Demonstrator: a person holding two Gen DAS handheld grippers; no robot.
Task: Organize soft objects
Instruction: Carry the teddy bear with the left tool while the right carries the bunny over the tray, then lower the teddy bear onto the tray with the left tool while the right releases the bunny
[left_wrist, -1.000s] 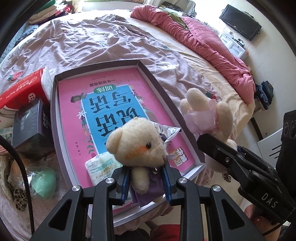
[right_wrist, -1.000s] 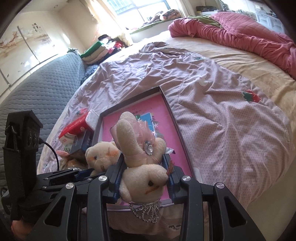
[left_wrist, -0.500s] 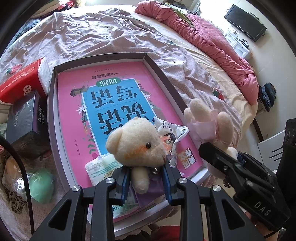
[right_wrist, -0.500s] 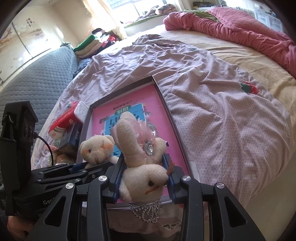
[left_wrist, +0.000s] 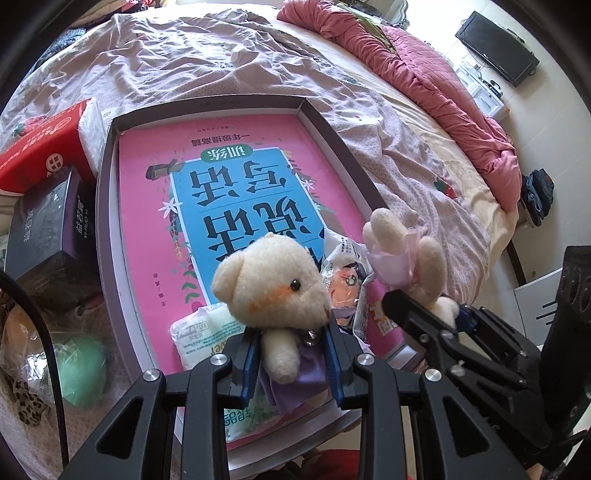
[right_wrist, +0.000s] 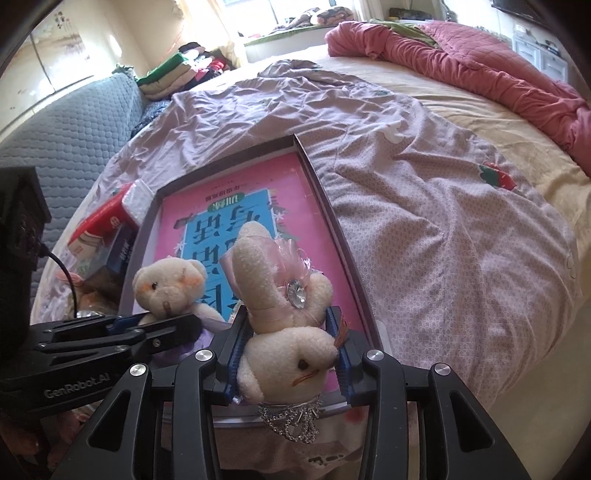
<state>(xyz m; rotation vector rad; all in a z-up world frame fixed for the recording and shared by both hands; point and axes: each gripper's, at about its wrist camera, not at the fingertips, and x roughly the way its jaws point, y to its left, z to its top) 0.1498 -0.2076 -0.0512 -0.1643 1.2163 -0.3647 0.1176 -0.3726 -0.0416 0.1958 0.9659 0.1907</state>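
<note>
My left gripper (left_wrist: 291, 354) is shut on a cream teddy bear (left_wrist: 271, 288) in a purple dress, held above the near end of a grey box tray (left_wrist: 107, 206) with a pink book (left_wrist: 229, 184) in it. The bear also shows in the right wrist view (right_wrist: 168, 286). My right gripper (right_wrist: 288, 347) is shut on a cream plush rabbit (right_wrist: 284, 317) with a pink bow and a gem, over the tray's near right corner. The rabbit also shows in the left wrist view (left_wrist: 404, 258).
Snack packets (left_wrist: 343, 273) lie at the tray's near end. A red tissue pack (left_wrist: 44, 144), a dark box (left_wrist: 48, 229) and a green object in a bag (left_wrist: 79, 365) lie left of the tray. A pink quilt (right_wrist: 480, 70) lies at the bed's far right.
Both grippers have moved forward over the tray with their toys still held. The tray and book look larger and closer.
</note>
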